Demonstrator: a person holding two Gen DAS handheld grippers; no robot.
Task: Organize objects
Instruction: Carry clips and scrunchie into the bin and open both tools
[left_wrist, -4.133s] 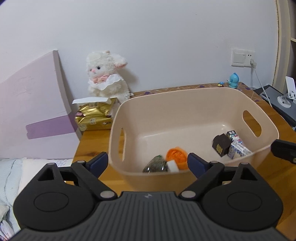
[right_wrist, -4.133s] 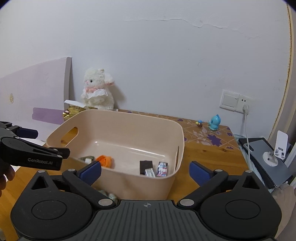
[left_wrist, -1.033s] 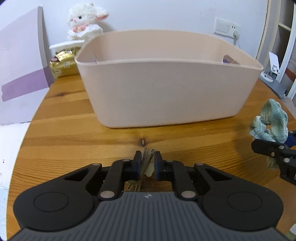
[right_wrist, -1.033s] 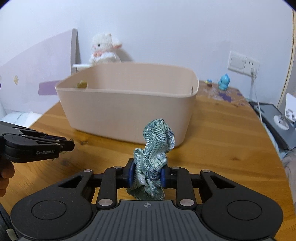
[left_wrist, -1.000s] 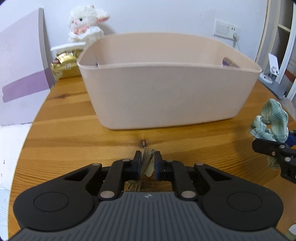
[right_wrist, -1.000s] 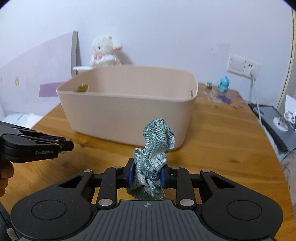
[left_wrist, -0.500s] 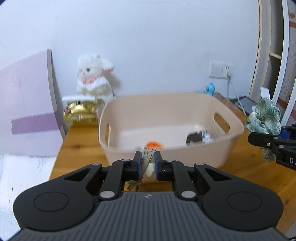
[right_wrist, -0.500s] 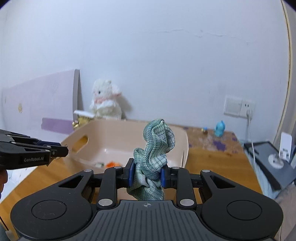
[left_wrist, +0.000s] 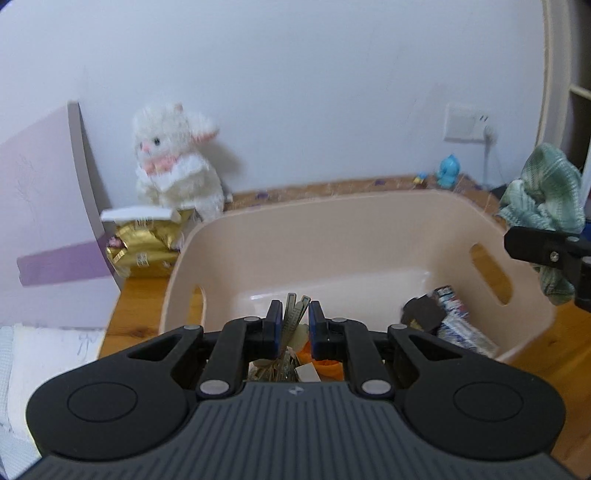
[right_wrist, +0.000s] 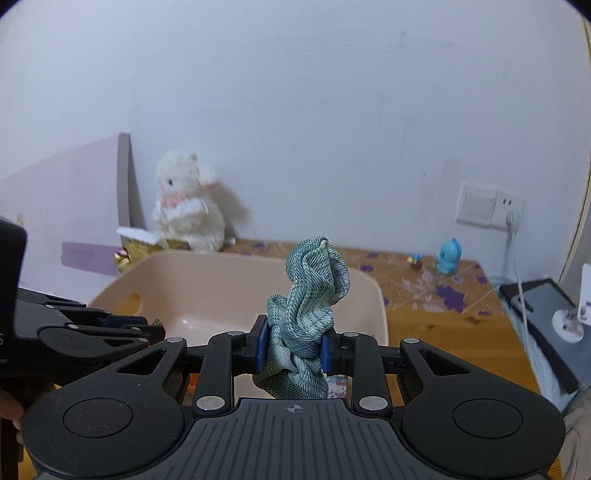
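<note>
My left gripper (left_wrist: 294, 320) is shut on a bunch of keys (left_wrist: 292, 308) and hangs over the near part of a beige plastic bin (left_wrist: 332, 206). My right gripper (right_wrist: 291, 349) is shut on a green checked scrunchie (right_wrist: 310, 295), which stands up out of the pads above the bin's (right_wrist: 221, 260) near right side. In the left wrist view the scrunchie (left_wrist: 541, 192) shows at the right edge. The bin holds a dark brown little box (left_wrist: 423, 314), small printed cartons (left_wrist: 458, 326) and an orange thing (left_wrist: 325, 363), partly hidden by my left gripper.
A white plush lamb (left_wrist: 173, 170) and a gold packet (left_wrist: 144, 247) sit behind the bin's left end, beside a leaning lilac board (left_wrist: 48, 221). A blue figurine (right_wrist: 447, 258), a wall socket (right_wrist: 487, 206) with a cable, and a dark tablet (right_wrist: 543, 306) are at the right.
Both grippers rose from the table in front of the bin and moved forward over it. The bin's inside now shows. Keys and scrunchie stay gripped.
</note>
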